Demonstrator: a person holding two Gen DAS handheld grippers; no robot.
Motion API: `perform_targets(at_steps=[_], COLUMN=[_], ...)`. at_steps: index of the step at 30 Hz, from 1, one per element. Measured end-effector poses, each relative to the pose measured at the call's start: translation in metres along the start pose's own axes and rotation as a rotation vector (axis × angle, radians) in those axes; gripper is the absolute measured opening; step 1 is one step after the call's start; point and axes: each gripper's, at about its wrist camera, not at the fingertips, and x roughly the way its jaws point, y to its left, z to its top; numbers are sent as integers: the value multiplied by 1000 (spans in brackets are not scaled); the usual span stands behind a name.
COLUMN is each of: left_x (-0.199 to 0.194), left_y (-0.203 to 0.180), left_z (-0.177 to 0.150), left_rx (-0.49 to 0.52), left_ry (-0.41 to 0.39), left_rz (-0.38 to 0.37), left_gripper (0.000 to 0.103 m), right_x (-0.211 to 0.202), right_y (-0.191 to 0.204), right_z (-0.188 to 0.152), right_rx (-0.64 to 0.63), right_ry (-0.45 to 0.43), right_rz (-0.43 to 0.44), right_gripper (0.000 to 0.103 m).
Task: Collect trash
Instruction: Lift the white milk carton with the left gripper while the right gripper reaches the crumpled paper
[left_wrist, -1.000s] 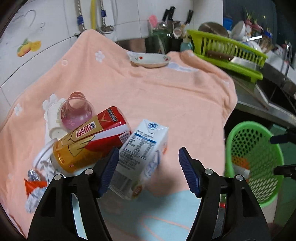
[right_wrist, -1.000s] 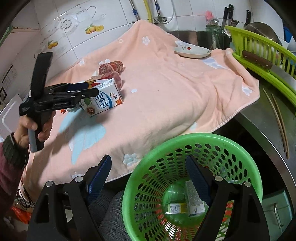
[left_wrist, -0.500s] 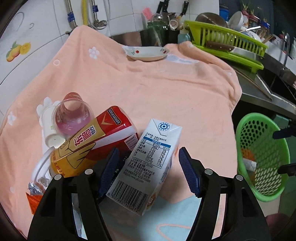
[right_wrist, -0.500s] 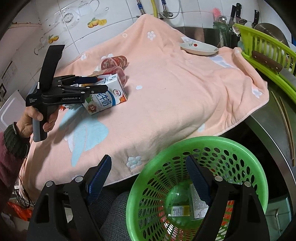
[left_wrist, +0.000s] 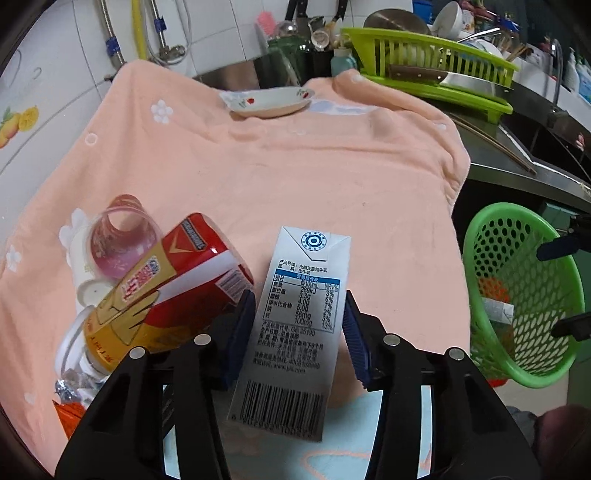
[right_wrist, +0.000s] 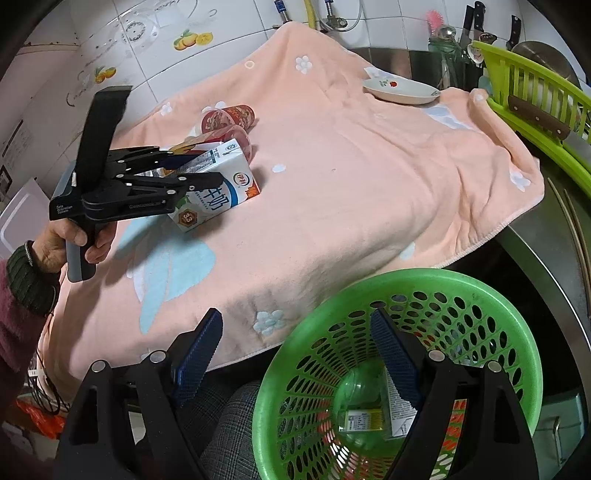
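The milk carton (left_wrist: 301, 325) lies on the towel (left_wrist: 295, 177), right of the can (left_wrist: 166, 291) (touching or not: unclear); basket (right_wrist: 402, 295) off the towel's edge.

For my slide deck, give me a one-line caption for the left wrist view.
Left gripper closes on a milk carton lying on the peach towel, green basket waiting at right.

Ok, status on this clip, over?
Left gripper shut on milk carton. Right gripper open, over green basket. Red can beside carton.
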Motion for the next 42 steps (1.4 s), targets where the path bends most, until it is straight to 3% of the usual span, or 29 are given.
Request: perform_targets(at_steps=[4,7,23,33,42], left_x=[11,12,-75,-143,-187], left_y=[-4,-9,25,50,87], left_z=[1,0,4,-16,-59], left_rx=[-5,3,-250,-301,-391], left_ry=[20,14,-207,-270,-279], left_rz=[-7,8,-42,38,153], left_gripper=[47,41,39,39,39], right_x=[0,0,1,23,61], right_y=[-1,-4,13,53,125], right_z=[-1,-1,18,53,86], right_rx=[2,9,-20,-108,-207], right_ry=[3,4,-25,-19,16], right_rz=[-2,-5,35,123,262], right_gripper=[79,79,79,78,72])
